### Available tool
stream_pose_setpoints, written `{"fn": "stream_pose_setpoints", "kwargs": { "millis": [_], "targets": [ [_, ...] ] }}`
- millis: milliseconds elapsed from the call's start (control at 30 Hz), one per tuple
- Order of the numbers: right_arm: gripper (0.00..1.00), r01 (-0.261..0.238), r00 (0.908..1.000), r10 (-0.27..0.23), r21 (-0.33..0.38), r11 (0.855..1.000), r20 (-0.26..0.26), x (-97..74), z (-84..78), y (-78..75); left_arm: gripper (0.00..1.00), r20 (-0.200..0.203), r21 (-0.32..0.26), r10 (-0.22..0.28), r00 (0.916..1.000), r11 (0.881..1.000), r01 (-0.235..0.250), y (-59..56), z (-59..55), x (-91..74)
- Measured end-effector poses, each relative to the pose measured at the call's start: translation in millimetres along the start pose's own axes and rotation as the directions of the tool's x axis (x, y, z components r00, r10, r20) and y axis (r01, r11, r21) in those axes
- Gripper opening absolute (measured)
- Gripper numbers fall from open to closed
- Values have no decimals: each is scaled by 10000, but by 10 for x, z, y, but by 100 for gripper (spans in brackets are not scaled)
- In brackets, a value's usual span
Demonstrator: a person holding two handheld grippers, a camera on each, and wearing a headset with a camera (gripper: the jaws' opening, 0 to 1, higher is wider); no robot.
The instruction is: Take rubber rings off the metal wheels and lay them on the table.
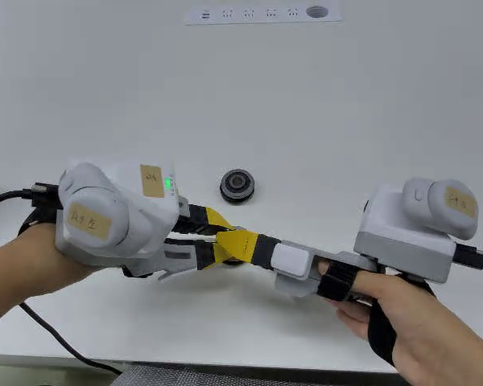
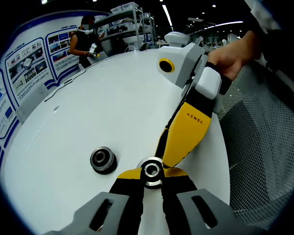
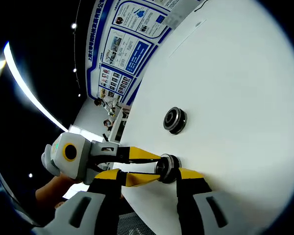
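Note:
One metal wheel with a black rubber ring (image 2: 152, 171) is held just above the white table (image 1: 346, 121), between both grippers. My left gripper (image 2: 153, 173) is shut on it, yellow tips on either side. My right gripper (image 3: 165, 175) comes in from the opposite side and is shut on the same wheel (image 3: 167, 168). In the head view the left gripper (image 1: 217, 237) and the right gripper (image 1: 235, 245) meet tip to tip near the table's front, and the held wheel is mostly hidden there. A second wheel with its ring (image 1: 238, 185) lies flat on the table just beyond them.
A white power strip (image 1: 262, 14) lies at the table's far edge. A black cable (image 1: 8, 201) trails from the left gripper over the front edge. In the left gripper view a mesh chair seat (image 2: 264, 147) is beside the table and a person (image 2: 85, 41) stands far behind.

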State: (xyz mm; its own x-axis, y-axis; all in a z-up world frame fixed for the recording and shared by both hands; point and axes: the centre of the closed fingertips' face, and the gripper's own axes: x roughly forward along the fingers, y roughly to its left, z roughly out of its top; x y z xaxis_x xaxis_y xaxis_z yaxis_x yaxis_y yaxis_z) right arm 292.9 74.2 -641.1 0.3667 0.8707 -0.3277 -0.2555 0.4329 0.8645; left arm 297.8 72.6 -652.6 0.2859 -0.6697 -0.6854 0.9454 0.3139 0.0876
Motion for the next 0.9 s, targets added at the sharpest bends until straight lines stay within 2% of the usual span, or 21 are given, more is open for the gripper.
{"fn": "stream_pose_setpoints", "kwargs": {
  "millis": [200,300,433,600,633,667,900],
  "targets": [
    [47,134,9999,-135,192,9997,90,10,9,2,13,-46,16,6,10000,10000,-6,8,-9,1],
    [46,381,9992,-383,252,9990,104,20,12,-9,13,-61,4,20,10000,10000,-20,11,-12,0],
    [47,501,9987,-501,68,9987,-14,32,4,23,13,-77,-5,53,10000,10000,-53,14,-18,0],
    [48,550,9985,-548,310,9980,-60,26,4,18,13,-100,-43,58,9999,10000,-58,16,-21,2],
    [48,595,9982,-592,328,9977,-88,26,-2,15,13,-116,-80,58,9999,10000,-59,16,-22,2],
    [47,861,9963,-861,466,9952,-21,23,-10,-8,13,-150,-69,52,9999,10000,-53,16,-23,3],
    [48,912,9958,-914,260,9955,54,46,1,21,13,-146,-110,62,9999,9999,-63,20,-24,1]
  ]
}}
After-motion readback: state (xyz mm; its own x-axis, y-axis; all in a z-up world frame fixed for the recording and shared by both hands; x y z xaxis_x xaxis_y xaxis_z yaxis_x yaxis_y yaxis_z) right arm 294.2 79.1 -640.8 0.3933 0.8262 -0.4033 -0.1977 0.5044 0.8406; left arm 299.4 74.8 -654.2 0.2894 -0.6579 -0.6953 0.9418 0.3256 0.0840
